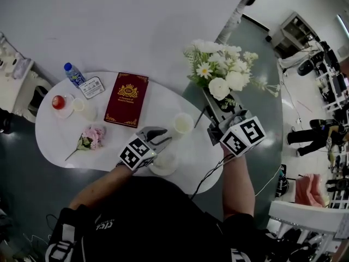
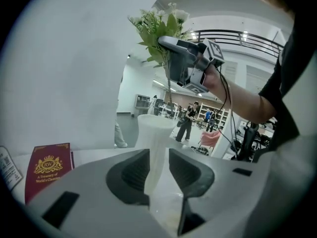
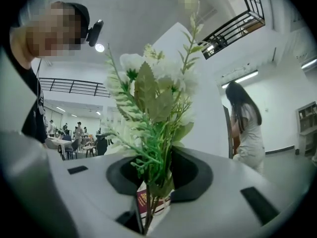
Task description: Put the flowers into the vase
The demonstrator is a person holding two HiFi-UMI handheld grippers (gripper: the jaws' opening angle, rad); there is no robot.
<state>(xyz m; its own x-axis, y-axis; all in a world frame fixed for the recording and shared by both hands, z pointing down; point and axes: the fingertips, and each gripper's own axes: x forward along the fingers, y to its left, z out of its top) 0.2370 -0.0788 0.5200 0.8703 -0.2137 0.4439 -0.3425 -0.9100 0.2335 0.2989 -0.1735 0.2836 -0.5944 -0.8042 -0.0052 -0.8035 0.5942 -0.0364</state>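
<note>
White bouquet [image 1: 221,72] with green leaves, aloft, upright, white vase [image 1: 182,123] standing lower left

Right gripper [image 3: 159,170]: jaws closed on the flowers [image 3: 153,98], pads clamp the green stems [image 3: 147,213] low down. The bunch stands upright, slightly tilted right, with white blooms, fern sprigs and broad leaves filling the centre of the frame. A red book [image 3: 142,199] with a gold emblem shows through the gap below the jaws, partly hidden by the stems. Upper left: the operator's head, with a black head camera [image 3: 94,32]. Right: a standing person [image 3: 246,128] with long dark hair and light clothes, turned away. Balcony railing [image 3: 233,26] upper right. Far left background: people at tables [image 3: 69,140], small. Shelf unit [image 3: 306,128] at the right edge.
</note>
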